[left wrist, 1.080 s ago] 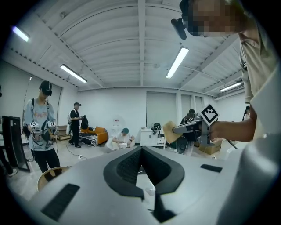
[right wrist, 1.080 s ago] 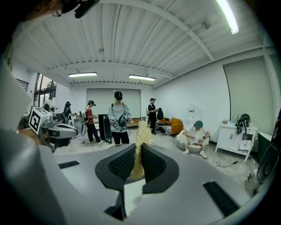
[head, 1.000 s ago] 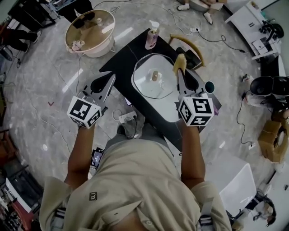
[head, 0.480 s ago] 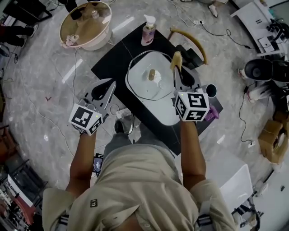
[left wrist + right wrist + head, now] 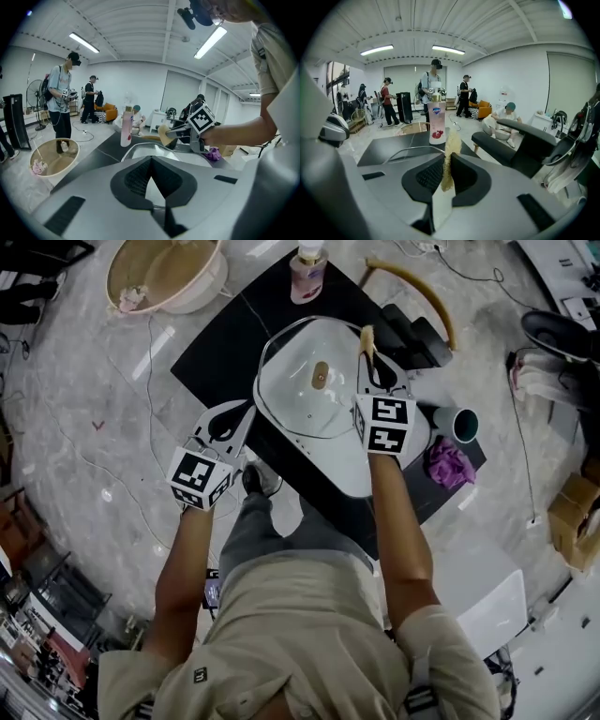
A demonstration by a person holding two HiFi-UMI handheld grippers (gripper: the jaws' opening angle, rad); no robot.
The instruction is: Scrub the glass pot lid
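Note:
The glass pot lid [image 5: 298, 395], with a tan knob [image 5: 321, 375], lies in a white basin [image 5: 361, 474] on the black table [image 5: 216, 343]. My right gripper [image 5: 368, 357] is shut on a yellow sponge [image 5: 367, 337], which stands up over the lid's right rim. In the right gripper view the sponge [image 5: 451, 143] sticks out between the jaws of my right gripper [image 5: 446, 161]. My left gripper [image 5: 247, 410] is shut with nothing in it, its tips at the lid's left rim. In the left gripper view the lid's rim [image 5: 140, 147] shows just past my left gripper [image 5: 152, 160].
A pink soap bottle [image 5: 307, 268] stands at the table's far edge. A beige tub [image 5: 164, 273] sits on the floor at far left. A teal cup [image 5: 462, 425] and a purple cloth [image 5: 452, 465] lie at the right. A black chair [image 5: 412, 329] stands behind; people stand farther back.
My left gripper has moved right, up to the lid's left rim. The right gripper with the sponge has stayed at the lid's right side. The head view has shifted closer over the table.

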